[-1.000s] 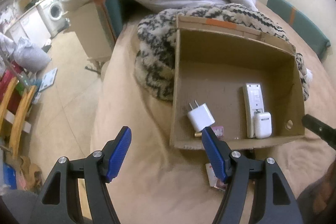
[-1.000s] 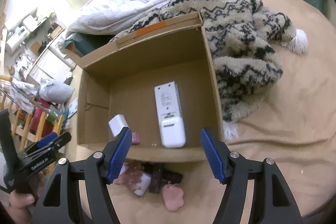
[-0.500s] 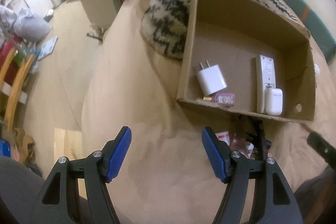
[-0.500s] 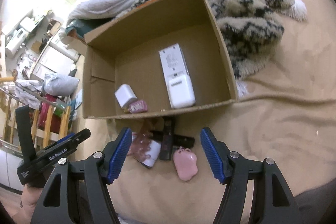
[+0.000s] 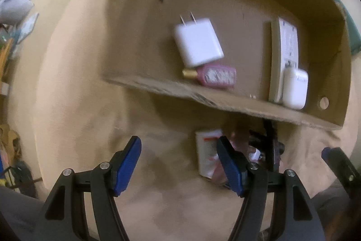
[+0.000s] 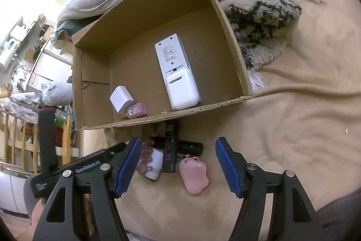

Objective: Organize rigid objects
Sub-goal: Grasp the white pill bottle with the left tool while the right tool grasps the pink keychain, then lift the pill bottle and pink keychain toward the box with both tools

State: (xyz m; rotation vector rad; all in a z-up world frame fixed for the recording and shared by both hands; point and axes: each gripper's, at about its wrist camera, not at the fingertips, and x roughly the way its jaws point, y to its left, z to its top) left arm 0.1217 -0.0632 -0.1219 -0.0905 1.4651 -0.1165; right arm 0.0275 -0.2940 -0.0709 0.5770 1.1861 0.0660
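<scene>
right claw [image 6: 175, 167] jaws apart, empty, above pink paw-shaped plastic case [image 6: 194, 175] on the bed beside the open cardboard box [image 6: 234, 42]. left claw [image 5: 178, 162] also apart, empty. case looks light, stiff, smooth; grip across its flat sides.

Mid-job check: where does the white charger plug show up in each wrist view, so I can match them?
Left wrist: charger sits upper centre, inside the box, prongs pointing up, just above the pink bottle.
Right wrist: charger sits left of centre, in the box's near left corner, again beside the pink bottle.
Shared landmark: the white remote with the earbud case on its near end.
</scene>
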